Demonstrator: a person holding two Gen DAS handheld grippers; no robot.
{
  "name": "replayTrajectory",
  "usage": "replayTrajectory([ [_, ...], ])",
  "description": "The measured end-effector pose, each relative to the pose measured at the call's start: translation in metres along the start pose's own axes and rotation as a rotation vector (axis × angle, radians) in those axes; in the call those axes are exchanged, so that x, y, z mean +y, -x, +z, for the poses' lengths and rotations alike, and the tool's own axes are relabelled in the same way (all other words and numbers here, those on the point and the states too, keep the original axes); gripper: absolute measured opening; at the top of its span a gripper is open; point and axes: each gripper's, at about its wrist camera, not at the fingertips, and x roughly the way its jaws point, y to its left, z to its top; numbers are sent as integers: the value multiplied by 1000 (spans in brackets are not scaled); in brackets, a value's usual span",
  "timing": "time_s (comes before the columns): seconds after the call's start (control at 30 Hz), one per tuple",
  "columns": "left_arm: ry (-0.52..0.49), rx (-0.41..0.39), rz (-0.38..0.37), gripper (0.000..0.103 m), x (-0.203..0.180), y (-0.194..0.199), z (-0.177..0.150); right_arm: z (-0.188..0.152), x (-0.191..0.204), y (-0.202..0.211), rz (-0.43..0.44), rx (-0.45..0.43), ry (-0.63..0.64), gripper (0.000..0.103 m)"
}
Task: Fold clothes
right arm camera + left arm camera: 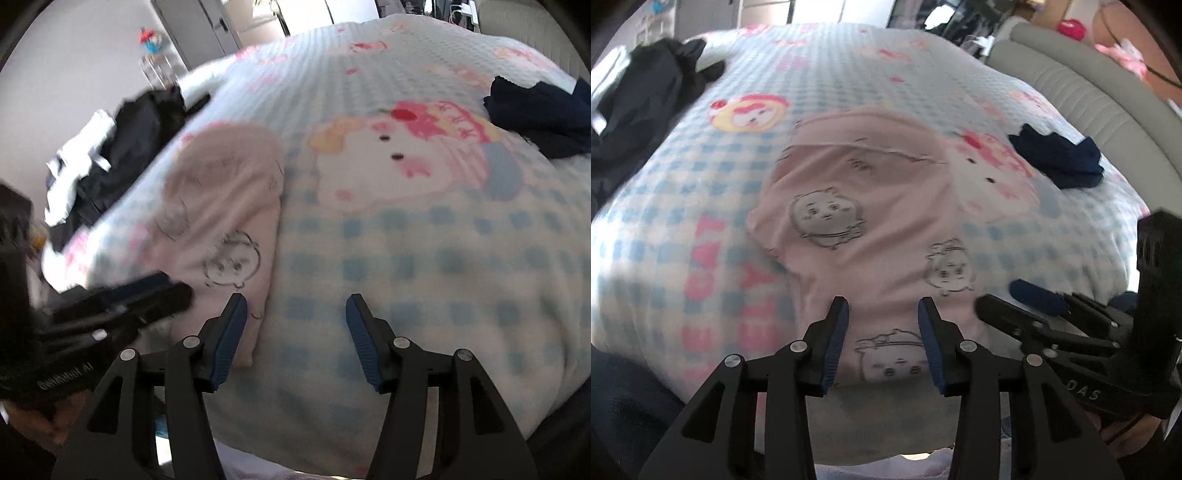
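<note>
Pale pink cotton garment printed with grey cartoon faces point(864, 229), laid mostly flat on a bed under a blue-and-white checked blanket with pink cartoon characters point(827, 74), its near hem at 6 o'clock in the left wrist view and one layer lapped over at 12 o'clock. Left tongs point(882, 314) poised above the near hem, blue pads spread, nothing between them. Right tongs point(295, 314) likewise released, hovering over bare blanket just beside the garment's right edge, the garment lying toward 10 o'clock in that view. Crumpled dark navy cloth point(1060, 158) at 2 o'clock, well apart; heap of black and white clothes point(631, 103) at 10 o'clock near the bed's far corner.

Risks, as judged: soft, puffy blanket beneath thin fabric, so a pinch closing too deep likely to gather blanket along with hem and drag both. Only 1 layer caught at a doubled edge likely to pull the fold askew. Tongs close together at the hem, so a clash or a bunched lift possible. Motion blur in both views, making edges hard to place. Whether this garment sits partly folded or awaits flattening, not settled here.

Writing: large pink capitals on the blanket at 8 o'clock, seen upside down, unclear; "DAS" or similar on the right tool's body; white lettering on the left tool, too blurred to read surely.
</note>
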Motion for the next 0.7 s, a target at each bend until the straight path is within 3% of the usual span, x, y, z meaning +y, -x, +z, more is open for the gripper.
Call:
replayTrajectory([
  [0.17, 111, -5, -59, 38, 21, 10, -1, -8, -21, 5, -28, 7, -73, 49],
  [0.23, 104, -35, -62, 45, 18, 19, -4, -9, -24, 14, -22, -23, -91, 49],
  [0.3, 69, -51, -92, 59, 8, 24, -8, -10, -22, 23, -13, -55, -86, 54],
  [0.37, 30, -62, -119, 63, -5, 27, -12, -12, -14, 27, -3, -71, -56, 56],
  [0.47, -42, -24, -13, 64, -17, 16, -16, -17, 0, 26, -7, -62, -11, 57],
  [0.57, 42, -26, 11, 64, 3, 20, -17, -21, 2, 16, -69, -11, 12, 57],
  [0.7, 155, -29, 43, 65, 30, 25, -18, -21, -13, 23, -102, -18, -37, 55],
])
